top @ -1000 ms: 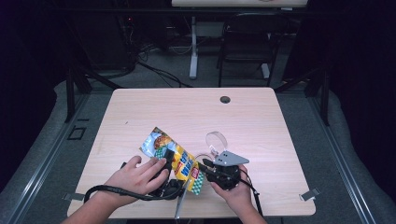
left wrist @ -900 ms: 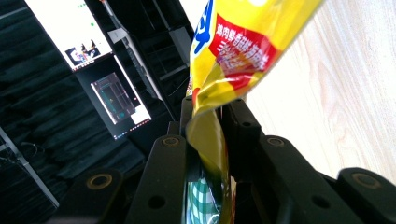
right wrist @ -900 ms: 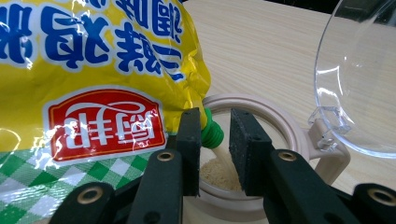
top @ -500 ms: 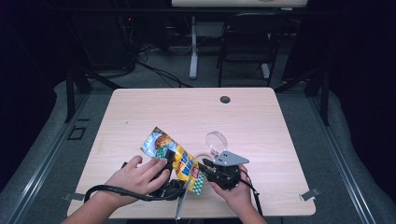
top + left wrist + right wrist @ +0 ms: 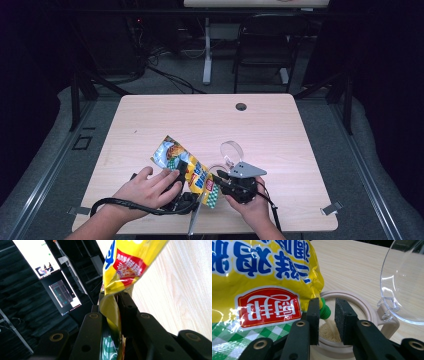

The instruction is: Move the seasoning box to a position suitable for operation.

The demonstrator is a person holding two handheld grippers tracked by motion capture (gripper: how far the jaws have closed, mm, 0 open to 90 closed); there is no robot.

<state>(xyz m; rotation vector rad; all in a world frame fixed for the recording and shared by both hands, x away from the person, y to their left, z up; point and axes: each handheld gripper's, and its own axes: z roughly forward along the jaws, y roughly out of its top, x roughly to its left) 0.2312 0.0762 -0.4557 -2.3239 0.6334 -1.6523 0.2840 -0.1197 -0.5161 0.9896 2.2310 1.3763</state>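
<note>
1. Two grippers are working close together at the lower middle of the high view: the left gripper [image 5: 182,167] is sitting under the person's left hand [image 5: 142,192], and the right gripper [image 5: 220,176] is being held by the right hand [image 5: 252,207] just to its right.
2. Seen in the left gripper view, the left gripper [image 5: 111,298] is pinching a folded yellow edge of the seasoning bag [image 5: 125,262], its jaws closed almost together on the foil, with the bag rising toward the top of the frame.
3. Seen in the right gripper view, the right gripper [image 5: 327,307] is standing with its jaws parted by a narrow gap; a green nub [image 5: 324,311] of the bag [image 5: 264,280] is lying against the inner face of the left jaw, and whether it is being gripped is not clear.
4. Pale powder [image 5: 329,327] is streaming down between those jaws and lying in the beige jar [image 5: 362,307] just behind them.
5. Hinged to the jar's right side, a clear lid [image 5: 404,282] is standing open at the upper right of that frame.
6. From above, the bag [image 5: 187,167] is slanting from the centre-left down toward the jar [image 5: 216,170], with the clear lid [image 5: 231,151] tilting up above it.
7. Everything is resting near the front edge of the wooden table [image 5: 280,130], which has a small dark grommet [image 5: 241,106] near its far edge.
</note>
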